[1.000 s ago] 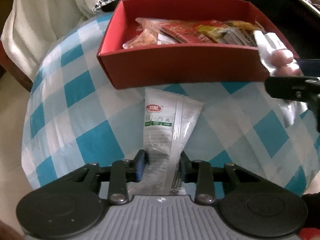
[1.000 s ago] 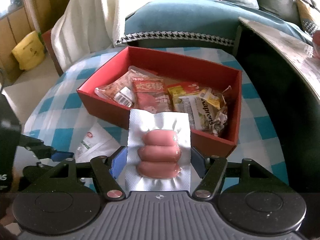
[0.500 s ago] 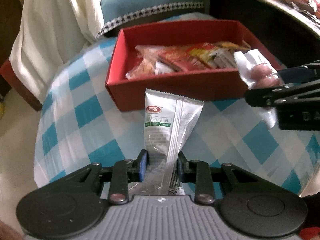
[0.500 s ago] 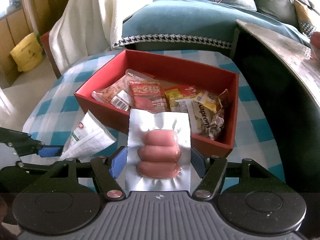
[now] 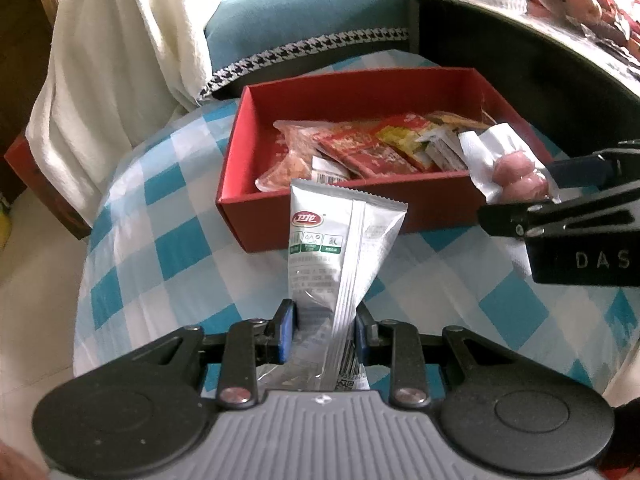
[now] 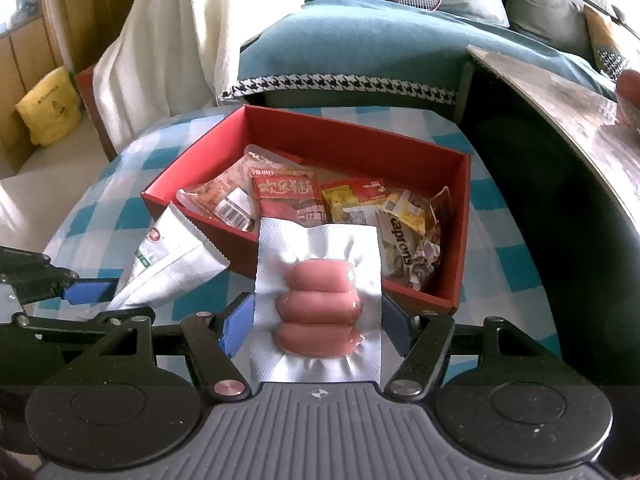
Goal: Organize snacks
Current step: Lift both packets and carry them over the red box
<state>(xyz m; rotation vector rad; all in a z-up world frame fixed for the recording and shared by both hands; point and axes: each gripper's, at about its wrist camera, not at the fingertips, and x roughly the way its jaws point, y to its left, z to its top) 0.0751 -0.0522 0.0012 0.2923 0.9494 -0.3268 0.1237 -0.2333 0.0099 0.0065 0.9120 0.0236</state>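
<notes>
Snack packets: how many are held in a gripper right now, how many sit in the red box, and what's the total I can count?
Held in a gripper: 2, the silver sachet in the left gripper and the sausage pack in the right gripper.
In the red box: at least 5 distinguishable, overlapping, possibly more underneath.
Total: at least 7.

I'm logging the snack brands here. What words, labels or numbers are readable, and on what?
"DAS": on the right gripper body, cut off by the frame edge.
"卫龙": red logo on the silver snack packet held in the left gripper.
Red packet in the red box: large Chinese characters, too blurred to read.
Barcodes and small print: unreadable.
</notes>
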